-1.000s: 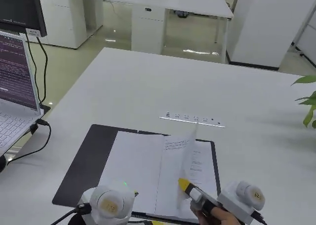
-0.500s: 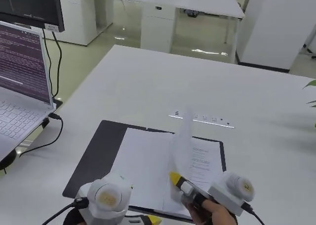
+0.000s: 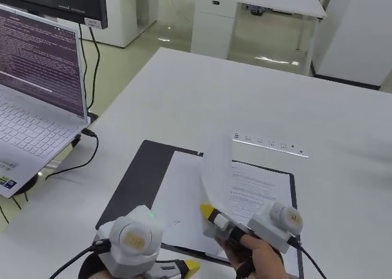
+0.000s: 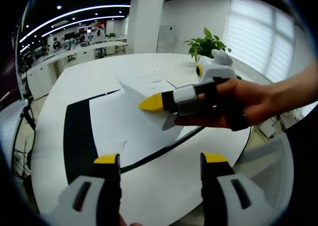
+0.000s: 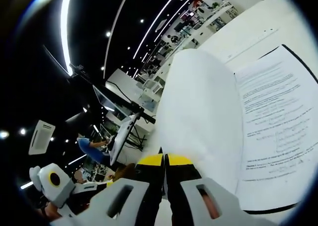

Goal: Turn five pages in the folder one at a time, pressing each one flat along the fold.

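The black folder (image 3: pixel 142 176) lies open on the white table, with a blank left page (image 3: pixel 180 196) and a printed right page (image 3: pixel 260 190). My right gripper (image 3: pixel 207 214) is shut on the lower edge of one sheet (image 3: pixel 215 168), which stands curled upright near the fold. In the right gripper view the yellow jaw tips (image 5: pixel 164 160) pinch that sheet (image 5: pixel 198 112), and the printed page (image 5: pixel 273 121) lies to its right. My left gripper (image 4: pixel 160 159) is open and holds nothing, hovering off the folder's near edge (image 4: pixel 77 131). It faces the right gripper (image 4: pixel 151 103). It also sits low in the head view (image 3: pixel 184 268).
An open laptop (image 3: pixel 37 101) stands at the table's left with a cable (image 3: pixel 73 162) trailing beside the folder. A socket strip (image 3: pixel 269 145) is set into the table behind the folder. A potted plant (image 4: pixel 206 42) stands at the far side.
My right gripper has carried the held sheet up and leftward toward the fold. The head camera has swung left, so the laptop now shows more. The left gripper stays open.
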Demonstrator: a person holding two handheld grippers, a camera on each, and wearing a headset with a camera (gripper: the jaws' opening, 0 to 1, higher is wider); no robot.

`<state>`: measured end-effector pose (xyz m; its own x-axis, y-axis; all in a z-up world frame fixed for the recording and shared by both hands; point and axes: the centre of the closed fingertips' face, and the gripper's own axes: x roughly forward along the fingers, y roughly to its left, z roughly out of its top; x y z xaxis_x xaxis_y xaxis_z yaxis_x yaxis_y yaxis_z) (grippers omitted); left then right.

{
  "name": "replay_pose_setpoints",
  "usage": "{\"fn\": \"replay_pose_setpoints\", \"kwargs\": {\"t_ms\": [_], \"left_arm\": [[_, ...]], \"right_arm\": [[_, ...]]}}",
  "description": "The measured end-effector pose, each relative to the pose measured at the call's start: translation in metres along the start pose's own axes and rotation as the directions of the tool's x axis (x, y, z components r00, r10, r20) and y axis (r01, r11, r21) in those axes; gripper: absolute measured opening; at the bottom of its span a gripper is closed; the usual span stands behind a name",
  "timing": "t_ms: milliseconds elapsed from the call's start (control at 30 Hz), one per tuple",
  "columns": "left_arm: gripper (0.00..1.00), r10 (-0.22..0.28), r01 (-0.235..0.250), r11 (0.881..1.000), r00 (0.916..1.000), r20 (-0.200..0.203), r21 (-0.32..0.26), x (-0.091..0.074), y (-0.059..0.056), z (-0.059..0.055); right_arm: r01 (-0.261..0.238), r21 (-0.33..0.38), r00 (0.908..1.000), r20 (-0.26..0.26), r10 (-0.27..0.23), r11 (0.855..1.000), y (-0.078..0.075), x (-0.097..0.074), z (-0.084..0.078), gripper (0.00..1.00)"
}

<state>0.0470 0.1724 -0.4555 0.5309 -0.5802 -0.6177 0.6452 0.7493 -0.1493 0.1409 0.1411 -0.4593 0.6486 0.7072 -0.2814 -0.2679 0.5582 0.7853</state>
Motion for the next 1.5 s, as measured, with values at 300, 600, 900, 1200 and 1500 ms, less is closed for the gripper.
{"fn": "replay_pose_setpoints", "kwargs": {"t_ms": [300, 600, 900, 1200, 1500], "left_arm": [[0.65, 0.032, -0.032, 0.998, 0.9995, 0.002, -0.054, -0.011, 0.012, -0.013], [0.65, 0.049, -0.048, 0.995, 0.9988, 0.007, -0.093, -0.017, 0.023, -0.021], [0.65, 0.052, -0.051, 0.992, 0.9987, 0.005, -0.114, -0.020, 0.031, -0.026], [0.66, 0.053, -0.054, 0.992, 0.9986, -0.009, -0.113, -0.022, 0.040, -0.030], [0.65, 0.072, -0.072, 0.989, 0.9974, -0.009, -0.128, -0.024, 0.050, -0.031]], "right_arm": [[-0.016, 0.013, 0.9987, -0.048, 0.017, 1.000, 0.012, 0.025, -0.023, 0.00], [-0.011, 0.064, 0.9967, -0.080, 0.016, 0.998, 0.014, 0.057, -0.035, 0.00], [0.024, 0.094, 0.9943, -0.106, -0.014, 0.995, 0.004, 0.076, -0.047, 0.00], [0.064, 0.117, 0.9899, -0.133, -0.049, 0.991, -0.013, 0.087, -0.059, 0.00], [0.113, 0.136, 0.9836, -0.155, -0.092, 0.984, -0.030, 0.096, -0.071, 0.00]]}}
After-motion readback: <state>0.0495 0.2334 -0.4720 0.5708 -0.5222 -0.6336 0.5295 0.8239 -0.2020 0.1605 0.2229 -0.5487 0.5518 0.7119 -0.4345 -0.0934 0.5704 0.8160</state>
